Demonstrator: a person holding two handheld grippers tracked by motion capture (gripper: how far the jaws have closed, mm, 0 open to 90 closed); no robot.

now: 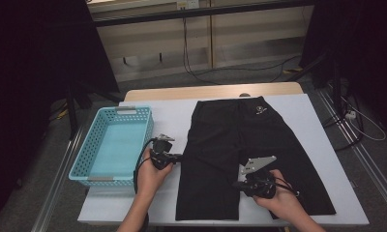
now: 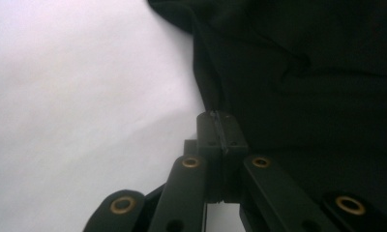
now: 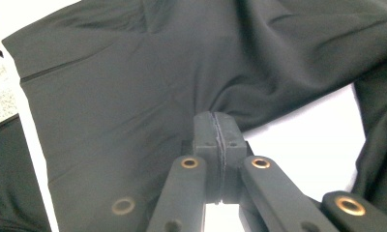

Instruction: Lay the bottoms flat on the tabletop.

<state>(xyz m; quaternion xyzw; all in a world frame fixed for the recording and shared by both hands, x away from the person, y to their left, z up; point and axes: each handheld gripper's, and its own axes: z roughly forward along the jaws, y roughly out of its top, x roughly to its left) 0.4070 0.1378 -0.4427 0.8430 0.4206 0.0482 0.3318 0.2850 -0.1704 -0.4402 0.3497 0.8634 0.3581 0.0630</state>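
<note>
A pair of black shorts (image 1: 245, 154) lies flat on the white-covered table (image 1: 317, 145), waistband toward the far edge and the two legs pointing back at the person, with the hems close to the near edge. The left hand-held gripper (image 1: 180, 157) sits at the outer side seam of the left leg, about halfway down its length; in the left gripper view its jaws are pressed together with the seam edge of the shorts (image 2: 298, 72) caught between the tips. The right hand-held gripper (image 1: 237, 183) lies between the two legs, near the crotch; in the right gripper view its jaws are likewise closed flat on a pinch of fabric at the inner edge of the shorts (image 3: 133, 87), and creases fan out from that spot. How much cloth either one holds is hard to judge, since the tips hide it. A light blue basket (image 1: 80, 166) stands on the left part of the table, just beside the left hand (image 1: 150, 176), its long side running alongside the shorts with a strip of bare cover between them. To the right of the shorts the cover is bare out to the table's edge, and a narrower bare band runs beyond the waistband.
</note>
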